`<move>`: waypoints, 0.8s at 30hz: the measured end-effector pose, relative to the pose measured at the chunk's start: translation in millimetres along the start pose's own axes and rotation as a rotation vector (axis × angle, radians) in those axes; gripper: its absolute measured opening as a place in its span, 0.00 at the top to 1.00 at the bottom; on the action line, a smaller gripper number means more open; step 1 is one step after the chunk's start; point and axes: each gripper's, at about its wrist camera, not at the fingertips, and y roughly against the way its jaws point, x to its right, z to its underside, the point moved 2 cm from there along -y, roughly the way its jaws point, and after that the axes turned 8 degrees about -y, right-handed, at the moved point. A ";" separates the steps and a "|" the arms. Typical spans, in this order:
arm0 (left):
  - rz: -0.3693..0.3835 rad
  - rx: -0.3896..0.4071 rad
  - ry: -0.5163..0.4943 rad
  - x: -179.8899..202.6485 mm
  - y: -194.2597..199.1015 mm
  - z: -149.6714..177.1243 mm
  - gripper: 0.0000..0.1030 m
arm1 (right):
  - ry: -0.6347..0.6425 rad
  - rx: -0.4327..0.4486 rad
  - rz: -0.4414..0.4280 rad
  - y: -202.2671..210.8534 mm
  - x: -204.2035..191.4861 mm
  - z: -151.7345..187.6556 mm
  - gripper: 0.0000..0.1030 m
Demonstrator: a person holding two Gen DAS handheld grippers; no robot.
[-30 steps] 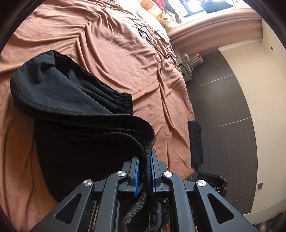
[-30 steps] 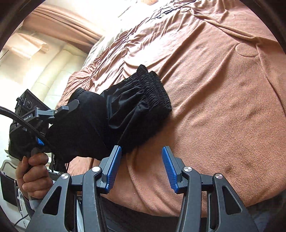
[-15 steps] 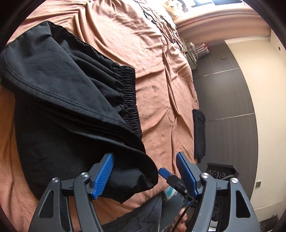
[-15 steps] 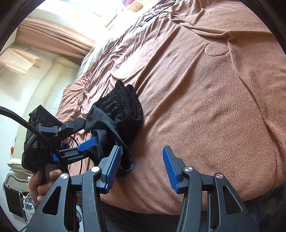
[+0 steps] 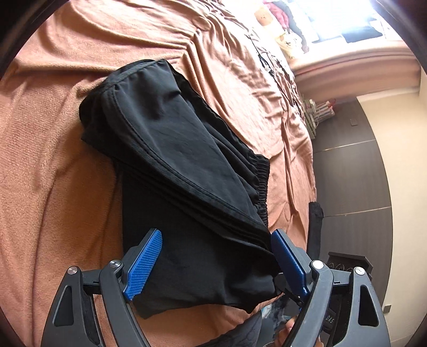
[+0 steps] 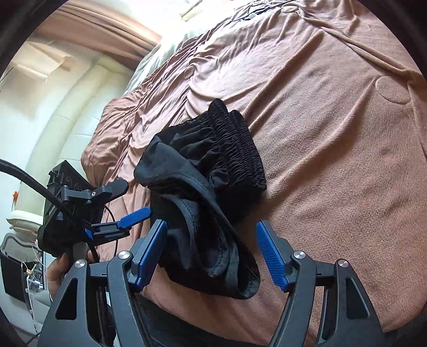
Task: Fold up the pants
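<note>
One pair of black pants (image 5: 186, 170), folded into a single bundle, with one gathered elastic waistband (image 6: 240, 144) showing. One brown bedspread (image 5: 53, 186) over one bed. Two hand-held grippers: left hand-held gripper (image 5: 216, 256) and right hand-held gripper (image 6: 212, 253), each with two blue finger pads (image 5: 145, 264), four pads altogether. One dark cloth (image 5: 315, 224) hanging at the bed's edge. One stuffed toy (image 5: 264, 17) far off.

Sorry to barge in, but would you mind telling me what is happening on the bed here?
A person with a claw in each hand is folding black pants on a brown blanket. The pants lie bunched in a folded bundle, elastic waistband showing. The left claw and right claw are both open, with the near end of the bundle between their fingers; neither grips it.
</note>
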 end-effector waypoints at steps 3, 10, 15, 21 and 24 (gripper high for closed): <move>0.001 0.006 0.008 -8.6 -1.5 -6.7 0.17 | 0.022 -0.021 0.024 -10.6 -6.7 -3.7 0.34; -0.022 0.037 0.004 -22.4 -8.2 -28.6 0.17 | 0.055 -0.056 0.079 -23.6 -13.2 -3.4 0.34; -0.037 0.075 0.032 -40.5 -7.1 -45.9 0.18 | 0.069 -0.062 0.092 -25.8 -15.3 -5.2 0.34; -0.049 0.141 0.022 -43.8 6.2 -62.2 0.28 | 0.064 -0.073 0.095 -26.6 -7.2 -4.8 0.65; -0.054 0.167 0.018 -38.6 11.1 -69.5 0.44 | 0.064 -0.073 0.087 -25.3 -4.8 -3.1 0.72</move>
